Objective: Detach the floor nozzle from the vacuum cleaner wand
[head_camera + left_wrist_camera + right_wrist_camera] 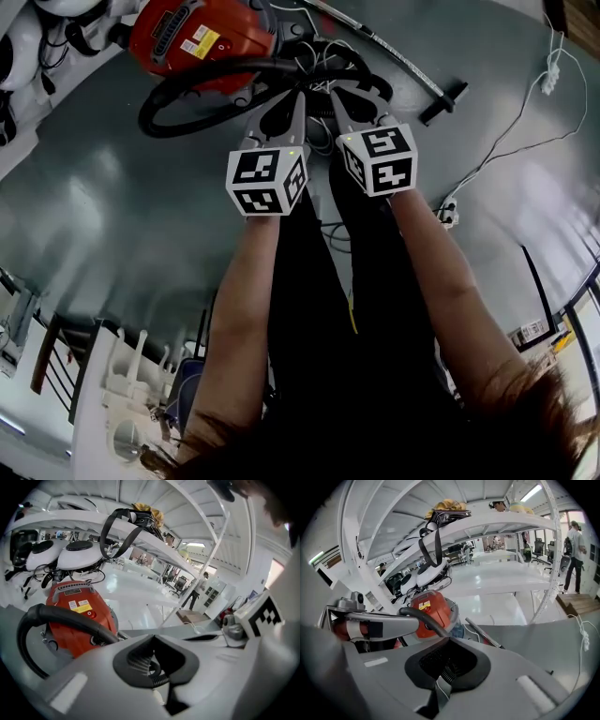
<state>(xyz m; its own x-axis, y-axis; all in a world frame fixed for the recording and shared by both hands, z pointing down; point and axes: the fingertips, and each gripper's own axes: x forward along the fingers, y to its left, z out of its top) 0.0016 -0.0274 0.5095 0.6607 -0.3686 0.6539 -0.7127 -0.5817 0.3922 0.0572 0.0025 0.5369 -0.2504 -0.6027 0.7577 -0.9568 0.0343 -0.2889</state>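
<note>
Floor nozzle [443, 101] is hard to make out in the head view: a small black crosspiece at the far end of the wand [394, 58], on the floor [112, 206], apart from both tools. The left tool [292, 111] and right tool [352, 105] hang over the black hose [206, 80], which partly covers the red vacuum cleaner [192, 37].

In the left gripper view the jaws meet on nothing, and the right tool's marker cube [262, 616] blocks the right side.

In the right gripper view the jaws are together and empty, and the tool's body hides the wand's lower end.
</note>
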